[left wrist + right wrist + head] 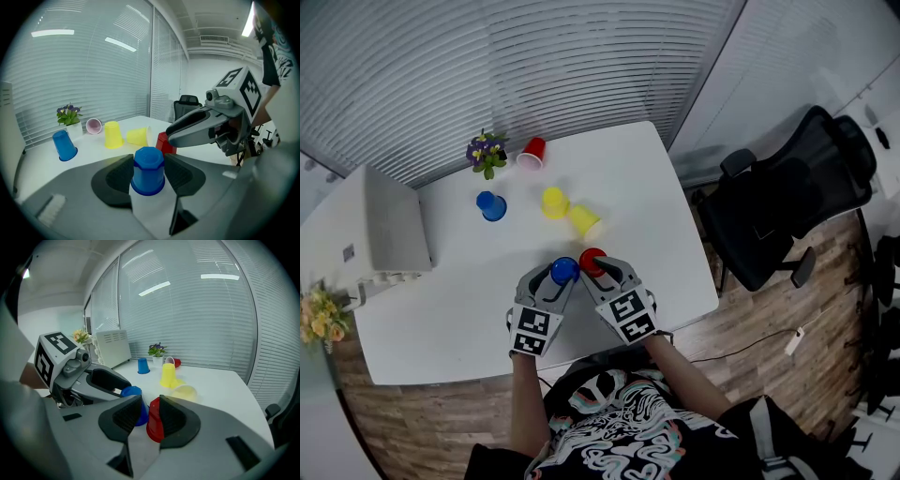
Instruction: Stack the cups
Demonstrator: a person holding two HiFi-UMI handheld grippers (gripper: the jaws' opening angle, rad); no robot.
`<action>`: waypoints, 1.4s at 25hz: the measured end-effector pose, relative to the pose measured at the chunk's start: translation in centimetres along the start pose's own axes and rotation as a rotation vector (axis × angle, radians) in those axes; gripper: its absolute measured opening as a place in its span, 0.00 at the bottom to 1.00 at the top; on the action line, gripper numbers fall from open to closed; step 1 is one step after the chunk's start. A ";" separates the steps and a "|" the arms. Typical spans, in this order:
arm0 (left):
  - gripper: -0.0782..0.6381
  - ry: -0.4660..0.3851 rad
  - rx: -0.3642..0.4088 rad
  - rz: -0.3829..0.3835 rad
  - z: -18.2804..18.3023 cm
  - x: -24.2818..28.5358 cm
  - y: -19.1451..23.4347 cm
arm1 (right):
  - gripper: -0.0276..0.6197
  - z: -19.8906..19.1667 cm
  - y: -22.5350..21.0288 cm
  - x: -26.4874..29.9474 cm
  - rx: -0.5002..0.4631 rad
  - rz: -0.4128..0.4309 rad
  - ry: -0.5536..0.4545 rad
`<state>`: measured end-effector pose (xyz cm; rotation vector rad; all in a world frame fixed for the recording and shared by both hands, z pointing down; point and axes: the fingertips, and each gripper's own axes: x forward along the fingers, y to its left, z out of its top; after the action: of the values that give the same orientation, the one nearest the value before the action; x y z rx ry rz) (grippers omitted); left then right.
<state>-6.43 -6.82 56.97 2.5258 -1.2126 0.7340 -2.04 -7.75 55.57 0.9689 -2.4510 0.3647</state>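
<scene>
Fingers [115, 178] of the left gripper [148, 161] clamp an upturned blue cup [148, 171] from both sides as it stands mouth-down on the white surface [459, 309], close to the person's edge. Beside it, the right gripper [150, 399] has its fingers [176, 420] parted around an upturned red cup [153, 425]: the cup lies against the right-hand finger, with a gap to the other. The two cups stand just beside each other, blue on the left, and both grippers angle in toward them. Farther back on the surface sit a second blue cup [492, 206], mouth-down; a yellow cup [554, 202], also mouth-down; a tipped yellow cup [584, 221] on its side just beside it; and a second red cup [531, 153] on its side near a potted plant [487, 153] at the far edge. An office chair [787, 206] stands off the surface's right end.
</scene>
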 end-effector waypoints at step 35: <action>0.45 -0.240 -0.325 -0.036 3.6 -0.8 6.3 | 0.53 0.2 -9.4 5.6 0.376 0.093 0.089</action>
<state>-10.58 -11.70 53.51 2.4008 -1.2390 0.2048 0.85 -17.71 58.97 0.9616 -2.3974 0.9055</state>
